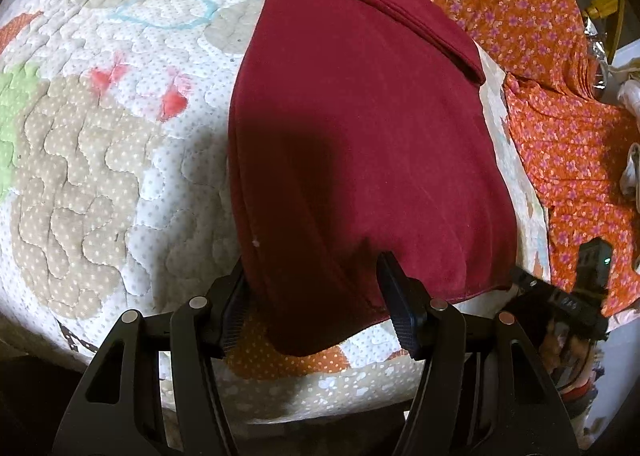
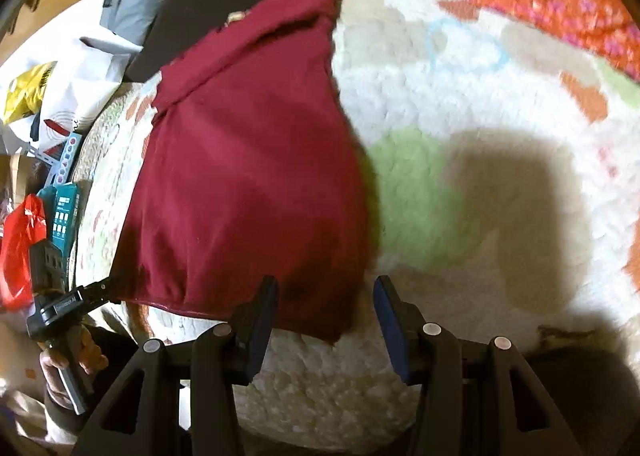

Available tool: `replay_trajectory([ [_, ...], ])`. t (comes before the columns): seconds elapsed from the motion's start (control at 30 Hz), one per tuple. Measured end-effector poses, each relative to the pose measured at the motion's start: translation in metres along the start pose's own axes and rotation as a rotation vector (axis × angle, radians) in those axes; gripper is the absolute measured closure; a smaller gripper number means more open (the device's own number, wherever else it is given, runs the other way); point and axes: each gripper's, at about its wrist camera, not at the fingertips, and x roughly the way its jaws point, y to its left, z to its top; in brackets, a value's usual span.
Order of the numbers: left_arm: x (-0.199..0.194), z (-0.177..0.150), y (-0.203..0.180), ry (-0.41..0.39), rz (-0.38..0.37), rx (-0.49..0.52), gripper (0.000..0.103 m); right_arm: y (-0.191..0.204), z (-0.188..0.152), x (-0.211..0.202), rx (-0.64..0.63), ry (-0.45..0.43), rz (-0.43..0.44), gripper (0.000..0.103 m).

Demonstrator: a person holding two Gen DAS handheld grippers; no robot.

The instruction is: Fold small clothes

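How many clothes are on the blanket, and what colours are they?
Dark red garment: 1
Orange flowered garment: 1
Total: 2, both on the quilted blanket.

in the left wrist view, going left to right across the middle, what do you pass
quilted patchwork blanket → folded maroon garment → narrow strip of blanket → orange floral garment
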Motion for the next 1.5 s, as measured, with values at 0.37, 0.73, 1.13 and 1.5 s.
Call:
replay_trajectory([
  [0.37,-0.009,0.005,0.002,-0.055,0.007,-0.044,0.091,0.014,-0.006,-0.004,-0.048,-0.1,0.154,0.091],
  [0.73,-0.051,0.043,-0.015,-0.167,-0.035,-0.009,0.092,0.025,0.045,-0.058,-0.048,-0.311,0.317,0.092],
  [1.13,-0.064,0.098,-0.031,-0.23,0.04,0.044,0.092,0.054,0.099,-0.064,-0.085,-0.397,0.313,0.093],
  [1.5,-0.064,0.15,-0.044,-0.267,0.072,0.055,0.092,0.06,0.144,-0.06,-0.097,-0.438,0.282,0.093],
])
